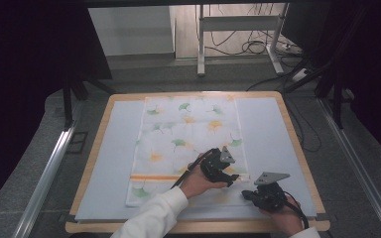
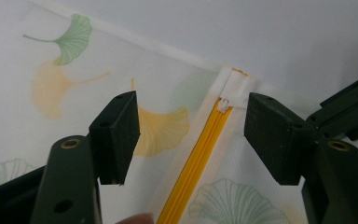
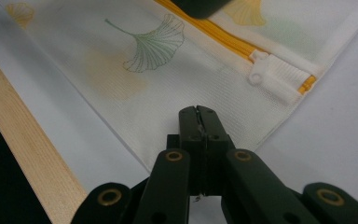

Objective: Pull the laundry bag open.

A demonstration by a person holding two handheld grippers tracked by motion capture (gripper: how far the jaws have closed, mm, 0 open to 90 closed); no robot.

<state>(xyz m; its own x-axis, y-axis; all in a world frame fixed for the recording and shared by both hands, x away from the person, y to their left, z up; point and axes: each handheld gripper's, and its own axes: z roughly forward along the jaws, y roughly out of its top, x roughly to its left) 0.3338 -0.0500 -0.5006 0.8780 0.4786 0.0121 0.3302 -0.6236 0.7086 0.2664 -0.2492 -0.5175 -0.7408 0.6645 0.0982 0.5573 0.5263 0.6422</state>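
Left gripper (image 2: 191, 135) hovers with jaws apart over our one mesh bag's (image 1: 178, 134) white zipper pull (image 2: 223, 105).
Right gripper (image 3: 198, 116), low and level, pinches the bag's corner shut.

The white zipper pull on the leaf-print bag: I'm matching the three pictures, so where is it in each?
High view: zipper pull at the orange zipper's right end, beside the left gripper.
Left gripper view: upper centre, between the open fingers.
Right gripper view: upper right.
Shared landmark: the orange zipper.

Grey floor (image 1: 144, 74), metal stand (image 1: 238, 29), loose cables (image 1: 250, 47), dark curtains (image 1: 25, 74)
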